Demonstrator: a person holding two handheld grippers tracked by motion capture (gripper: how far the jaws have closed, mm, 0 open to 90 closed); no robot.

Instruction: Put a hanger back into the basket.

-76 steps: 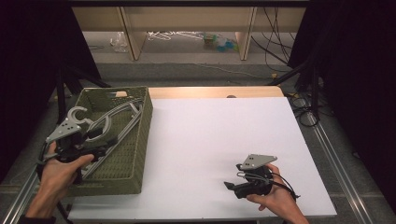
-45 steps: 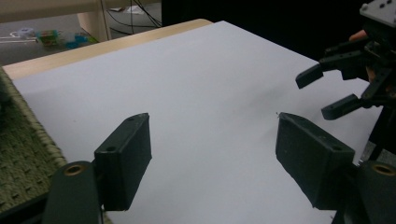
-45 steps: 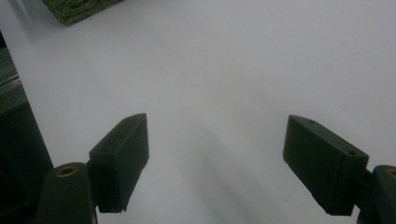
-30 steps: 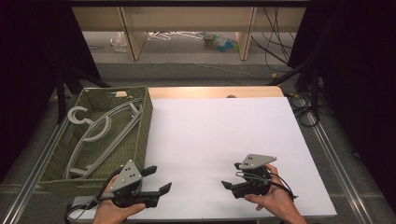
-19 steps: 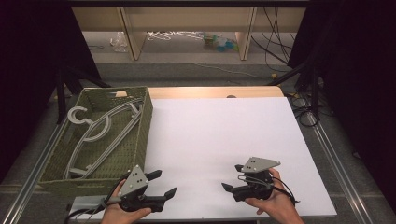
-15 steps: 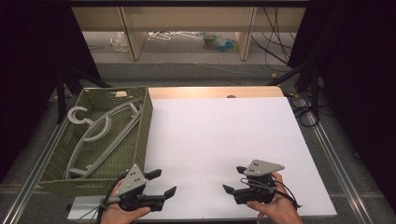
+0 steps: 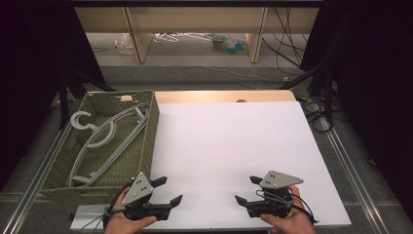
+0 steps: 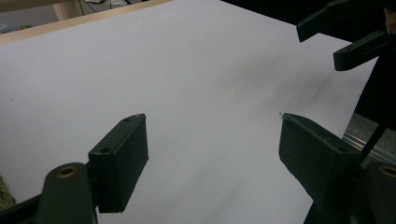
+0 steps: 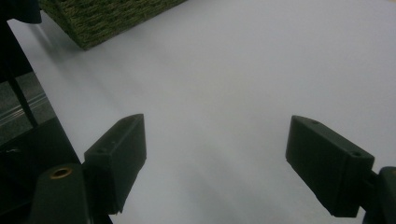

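Left gripper resting low at near table edge, jaws spread wide, gripping nothing. Right gripper mirroring it, equally wide, equally empty; both likely parked at rest. White table lying bare between. Farther left, grey hangers sitting inside green woven basket, apparently stowed.

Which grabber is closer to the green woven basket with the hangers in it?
Left. The left gripper sits right beside the green woven basket's near corner; the right gripper is across the white table, well apart.
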